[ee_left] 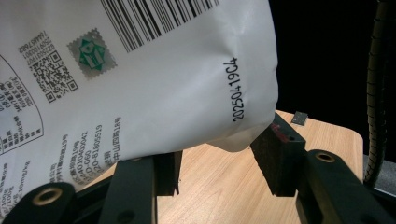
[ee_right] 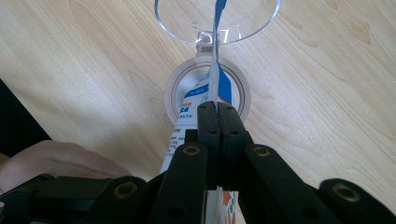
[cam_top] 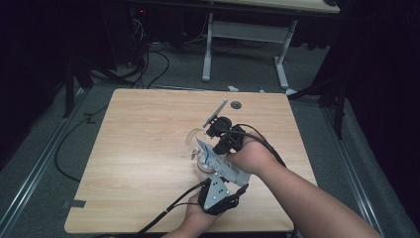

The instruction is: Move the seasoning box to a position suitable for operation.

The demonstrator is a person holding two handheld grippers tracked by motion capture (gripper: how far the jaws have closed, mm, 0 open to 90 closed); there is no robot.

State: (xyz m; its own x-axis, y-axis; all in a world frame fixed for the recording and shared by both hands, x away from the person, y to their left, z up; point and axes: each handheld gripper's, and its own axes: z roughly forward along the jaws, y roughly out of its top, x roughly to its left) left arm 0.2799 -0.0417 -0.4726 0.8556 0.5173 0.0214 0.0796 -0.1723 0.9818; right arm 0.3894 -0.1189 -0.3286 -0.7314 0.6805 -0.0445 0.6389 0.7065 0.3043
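Pouch (cam_top: pixel 214 161), white with blue print and a barcode, sits over the middle of the counter (cam_top: pixel 138 163), held between both of your tools just above a clear jar (cam_top: pixel 202 169). Nearest you, your left tool (cam_top: pixel 233 184) grips the pouch's lower, fuller end: in the left gripper view the two black pads (ee_left: pixel 279 158) stand part-way apart and press into the bulging white pack (ee_left: pixel 154 79) from either side, denting it at the right pad. A grey three-cornered plate (cam_top: pixel 216 192) tops this tool, with its cable trailing off the near counter edge. Beyond it, your right tool (ee_right: pixel 217 122) is pinched tight on the pouch's flat upper edge (ee_right: pixel 215 70); the jaws meet with only the thin seam between them. Directly under that seam lies the jar's round open mouth (ee_right: pixel 187 79), with the hinged clear lid (ee_right: pixel 187 23) thrown back past it. Farther off, a small dark round mark (cam_top: pixel 236 105) lies near the far counter edge, well apart from the work
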